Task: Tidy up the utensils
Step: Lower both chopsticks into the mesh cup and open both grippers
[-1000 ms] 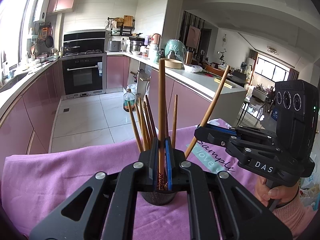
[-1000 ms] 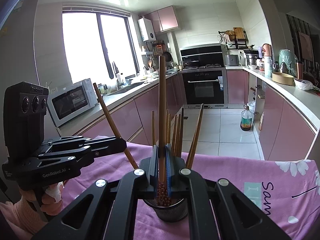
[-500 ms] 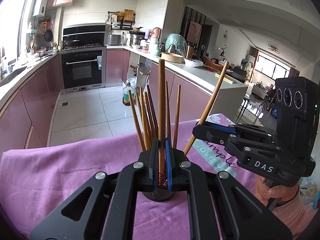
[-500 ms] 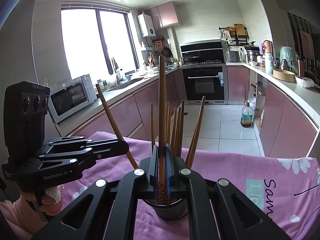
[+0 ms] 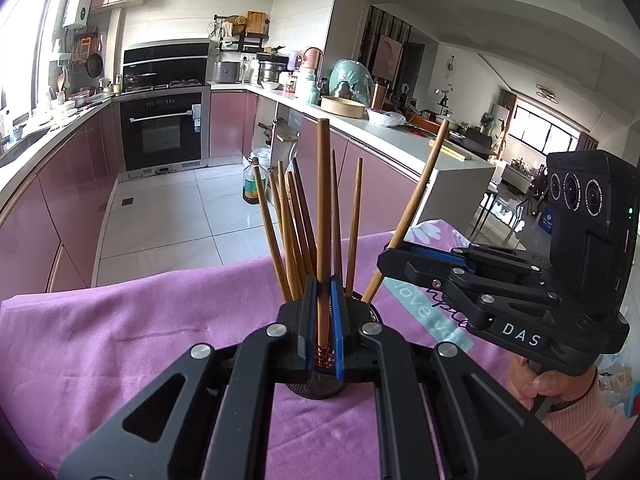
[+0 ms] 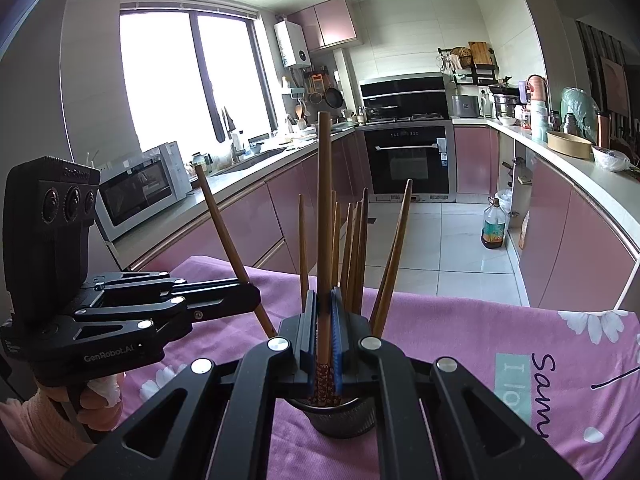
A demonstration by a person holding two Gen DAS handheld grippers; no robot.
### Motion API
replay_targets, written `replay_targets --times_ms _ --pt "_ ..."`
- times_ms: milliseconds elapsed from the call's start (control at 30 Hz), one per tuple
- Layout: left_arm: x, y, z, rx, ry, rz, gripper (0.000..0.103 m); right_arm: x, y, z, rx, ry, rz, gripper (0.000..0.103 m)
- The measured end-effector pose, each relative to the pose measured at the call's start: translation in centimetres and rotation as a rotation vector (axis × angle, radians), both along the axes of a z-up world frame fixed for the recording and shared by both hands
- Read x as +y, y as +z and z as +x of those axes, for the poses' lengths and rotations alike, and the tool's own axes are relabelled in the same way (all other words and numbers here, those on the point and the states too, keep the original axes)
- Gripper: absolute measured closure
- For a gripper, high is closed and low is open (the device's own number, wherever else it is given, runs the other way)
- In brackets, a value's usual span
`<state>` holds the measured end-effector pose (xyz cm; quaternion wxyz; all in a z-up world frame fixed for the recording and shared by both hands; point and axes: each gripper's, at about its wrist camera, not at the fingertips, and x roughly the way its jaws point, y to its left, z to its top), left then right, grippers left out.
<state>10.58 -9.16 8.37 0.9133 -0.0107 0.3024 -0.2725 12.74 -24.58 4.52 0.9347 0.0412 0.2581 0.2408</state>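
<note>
A dark mesh utensil cup point(image 5: 316, 388) point(image 6: 342, 416) stands on a purple cloth point(image 5: 120, 340) and holds several brown chopsticks point(image 5: 294, 236) point(image 6: 354, 256). My left gripper point(image 5: 322, 292) is shut on one upright chopstick point(image 5: 323, 216) right above the cup. My right gripper point(image 6: 324, 300) is shut on another upright chopstick point(image 6: 325, 208) above the cup. The right gripper shows in the left wrist view point(image 5: 384, 254) with its chopstick point(image 5: 416, 196) slanted. The left gripper shows in the right wrist view point(image 6: 254, 294) with its chopstick point(image 6: 228, 240) slanted.
The cloth covers a table at a kitchen's edge, with printed letters point(image 6: 540, 384) on its right part. Pink cabinets point(image 6: 576, 248), an oven point(image 6: 410, 160), a microwave point(image 6: 140, 192) and an oil bottle point(image 6: 493, 226) on the tiled floor lie beyond.
Both grippers have sunk slightly toward the cup with their chopsticks still gripped. The cup has slipped further behind the jaws in the left wrist view.
</note>
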Motion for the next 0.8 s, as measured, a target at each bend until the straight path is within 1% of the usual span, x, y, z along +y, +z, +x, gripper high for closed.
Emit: replay_targets --times_ms 300,800 --pt "-0.4 -1.0 1.2 0.028 -0.001 0.003 0.096 0.3 -0.5 0.5 0.013 -0.003 -0.012 0.098" --pt "0.0 -1.7 2.0 0.036 0.0 0.002 0.096 0.4 -1.0 0.8 0.024 -0.004 -0.017 0.098"
